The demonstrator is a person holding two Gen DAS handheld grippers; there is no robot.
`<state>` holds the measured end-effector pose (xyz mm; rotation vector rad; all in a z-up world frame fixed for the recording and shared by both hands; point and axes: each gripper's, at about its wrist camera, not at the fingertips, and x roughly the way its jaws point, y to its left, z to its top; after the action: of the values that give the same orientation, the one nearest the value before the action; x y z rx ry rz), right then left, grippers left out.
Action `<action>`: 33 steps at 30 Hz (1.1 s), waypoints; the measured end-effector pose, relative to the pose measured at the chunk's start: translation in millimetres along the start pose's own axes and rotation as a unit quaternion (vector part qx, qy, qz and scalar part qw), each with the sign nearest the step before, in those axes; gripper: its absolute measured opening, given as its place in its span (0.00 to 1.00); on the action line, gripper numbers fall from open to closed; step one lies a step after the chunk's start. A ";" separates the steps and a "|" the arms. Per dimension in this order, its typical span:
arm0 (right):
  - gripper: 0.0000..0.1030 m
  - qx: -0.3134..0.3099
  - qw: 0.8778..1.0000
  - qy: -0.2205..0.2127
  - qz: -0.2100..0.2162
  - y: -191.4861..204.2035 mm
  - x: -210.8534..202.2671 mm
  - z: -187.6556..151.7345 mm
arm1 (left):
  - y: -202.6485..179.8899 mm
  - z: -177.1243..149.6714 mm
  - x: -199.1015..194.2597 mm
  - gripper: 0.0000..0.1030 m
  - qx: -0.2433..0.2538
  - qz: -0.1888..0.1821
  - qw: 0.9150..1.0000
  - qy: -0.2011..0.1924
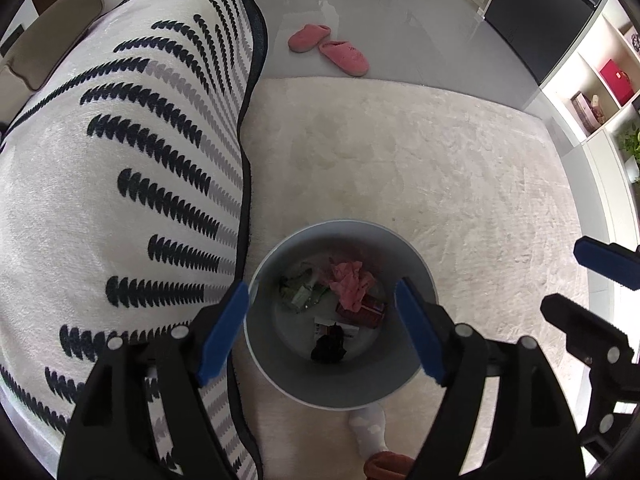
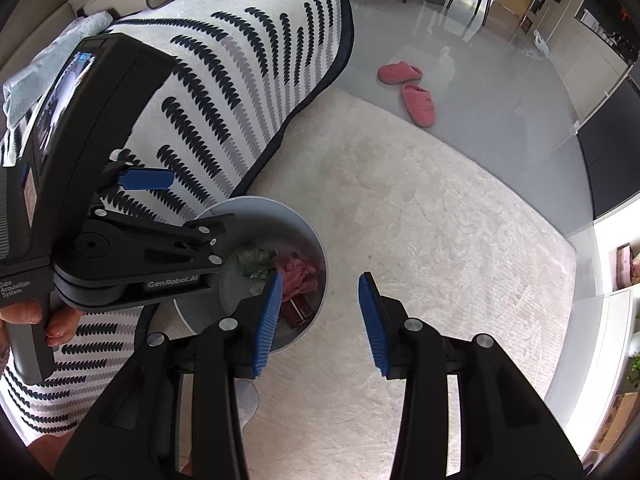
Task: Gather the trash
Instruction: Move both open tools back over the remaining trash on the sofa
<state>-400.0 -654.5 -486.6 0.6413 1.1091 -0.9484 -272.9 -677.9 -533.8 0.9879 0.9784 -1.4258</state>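
Observation:
A grey round bin (image 1: 416, 268) stands on the cream rug beside the sofa. Inside lie a crumpled pink piece (image 1: 350, 284), a green wrapper (image 1: 300, 292), a red box (image 1: 368, 312) and a black scrap (image 1: 329, 346). My left gripper (image 1: 322, 332) is open and empty, right above the bin's mouth. The bin also shows in the right wrist view (image 2: 312, 232). My right gripper (image 2: 320, 320) is open and empty, above the rug just right of the bin. The left gripper's body (image 2: 120, 240) shows there over the bin's left side.
A sofa with a white throw with dark leaf stripes (image 1: 120, 180) fills the left. A cream rug (image 1: 440, 160) covers the floor. Two pink slippers (image 1: 332, 48) lie on the grey floor beyond. White shelves (image 1: 600, 88) stand at the right. A socked foot (image 1: 370, 428) is near the bin.

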 end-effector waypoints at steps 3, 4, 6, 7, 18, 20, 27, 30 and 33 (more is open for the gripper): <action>0.37 -0.015 1.000 -0.004 0.004 13.2 -7.0 4.3 | 16.1 -10.1 -15.3 0.74 -0.019 0.007 1.000 -0.004; 0.37 -0.024 1.000 -0.006 0.006 20.3 -9.5 6.5 | 22.6 -14.5 -20.8 0.74 -0.027 0.011 1.000 -0.005; 0.38 -0.040 0.999 -0.010 0.012 36.4 -15.6 9.8 | 39.1 -25.6 -33.9 0.74 -0.043 0.019 0.999 -0.007; 0.38 -0.049 0.999 -0.011 0.015 45.6 -19.2 11.3 | 46.9 -31.3 -40.2 0.74 -0.051 0.023 0.998 -0.008; 0.46 -0.167 0.981 -0.052 0.078 203.4 -69.9 34.9 | 178.6 -145.1 -133.4 0.74 -0.198 0.090 0.976 -0.020; 0.47 -0.190 0.976 -0.058 0.094 238.5 -79.7 37.3 | 206.2 -175.0 -153.6 0.74 -0.230 0.107 0.967 -0.021; 0.47 -0.279 0.946 -0.070 0.149 377.1 -115.1 25.3 | 294.0 -291.0 -224.8 0.74 -0.334 0.162 0.928 -0.021; 0.47 -0.318 0.929 -0.072 0.174 438.1 -130.1 14.8 | 321.5 -345.6 -254.2 0.74 -0.378 0.180 0.908 -0.019; 0.47 -0.354 0.911 -0.074 0.198 493.8 -143.0 -1.8 | 340.3 -400.9 -280.7 0.74 -0.418 0.197 0.887 -0.016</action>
<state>14.0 -375.7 -363.3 0.1724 1.0394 -0.1989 104.4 -234.0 -407.6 0.4600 1.1353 -0.5611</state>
